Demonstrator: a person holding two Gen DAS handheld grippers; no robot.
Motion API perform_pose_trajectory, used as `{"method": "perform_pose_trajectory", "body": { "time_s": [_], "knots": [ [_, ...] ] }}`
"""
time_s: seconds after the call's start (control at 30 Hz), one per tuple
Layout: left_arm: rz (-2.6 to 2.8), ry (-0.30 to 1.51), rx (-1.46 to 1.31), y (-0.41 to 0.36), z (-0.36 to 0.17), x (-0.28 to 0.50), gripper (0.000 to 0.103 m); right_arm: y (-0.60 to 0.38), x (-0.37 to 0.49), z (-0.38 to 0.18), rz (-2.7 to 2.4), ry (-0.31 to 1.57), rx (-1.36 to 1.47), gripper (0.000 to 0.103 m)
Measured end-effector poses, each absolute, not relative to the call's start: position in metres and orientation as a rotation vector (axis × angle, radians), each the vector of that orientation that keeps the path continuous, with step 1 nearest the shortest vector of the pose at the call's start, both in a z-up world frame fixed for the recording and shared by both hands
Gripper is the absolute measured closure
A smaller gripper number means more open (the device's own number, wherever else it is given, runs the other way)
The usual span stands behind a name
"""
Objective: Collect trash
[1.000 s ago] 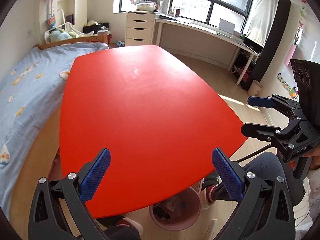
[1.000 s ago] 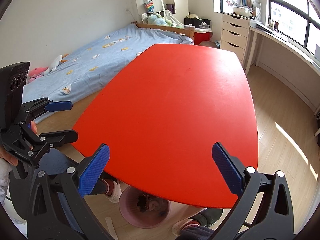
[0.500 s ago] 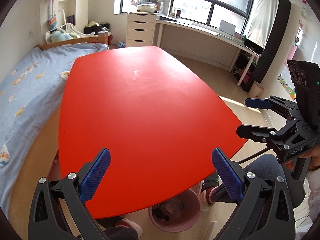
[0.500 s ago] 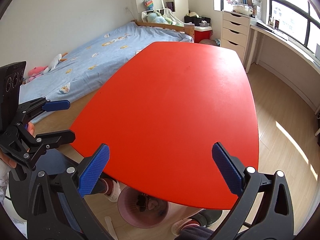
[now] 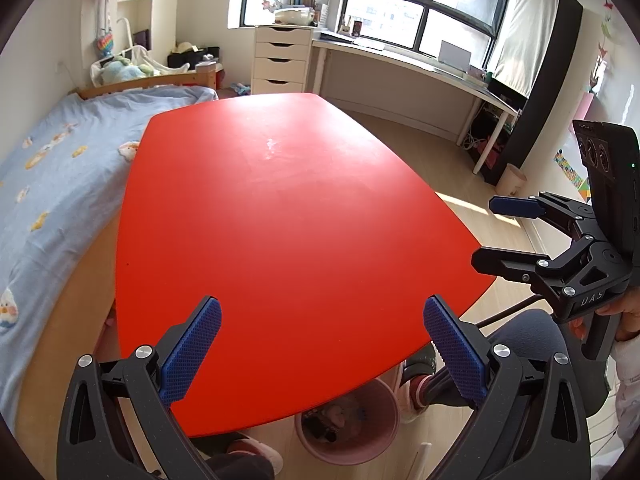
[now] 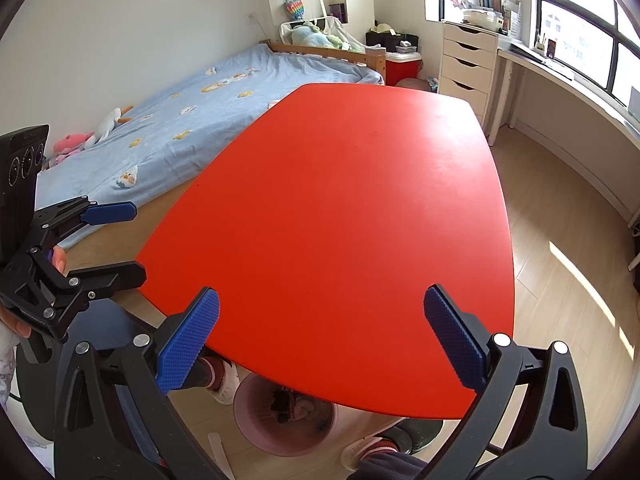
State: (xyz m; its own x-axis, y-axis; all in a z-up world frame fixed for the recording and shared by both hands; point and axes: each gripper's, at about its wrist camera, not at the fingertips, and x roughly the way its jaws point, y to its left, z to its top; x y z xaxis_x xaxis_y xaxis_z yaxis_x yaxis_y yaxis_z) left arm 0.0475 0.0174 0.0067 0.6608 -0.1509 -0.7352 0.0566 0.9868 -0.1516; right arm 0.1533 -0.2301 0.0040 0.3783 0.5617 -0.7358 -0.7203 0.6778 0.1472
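Note:
A red table (image 5: 280, 220) fills both views, also in the right wrist view (image 6: 340, 220); I see nothing lying on it. A pink trash bin (image 5: 348, 432) with several scraps inside stands on the floor under its near edge; it also shows in the right wrist view (image 6: 284, 420). My left gripper (image 5: 322, 344) is open and empty above the near edge. My right gripper (image 6: 322, 340) is open and empty too. Each shows in the other's view: the right gripper (image 5: 486, 232) at the table's right, the left gripper (image 6: 138, 242) at its left.
A bed with a blue cover (image 5: 48, 168) runs along the table's left side. White drawers (image 5: 282, 60) and a long desk (image 5: 400, 64) stand under the windows. A small beige bin (image 5: 512, 178) stands by the desk. My legs and slippers (image 6: 220, 376) are beside the pink bin.
Both grippers have drifted slightly; the right gripper sits a little lower at the table's right. Both stay open and empty.

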Motion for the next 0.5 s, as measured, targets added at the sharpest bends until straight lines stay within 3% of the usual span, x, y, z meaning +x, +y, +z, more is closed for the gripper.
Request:
{"method": "perform_pose_trajectory", "body": {
  "time_s": [0.5],
  "knots": [
    [-0.121, 0.845, -0.119, 0.016, 0.0069, 0.0466, 0.006, -0.2309, 0.1553, 0.0034, 0.827, 0.853, -0.215, 0.003]
  ]
}}
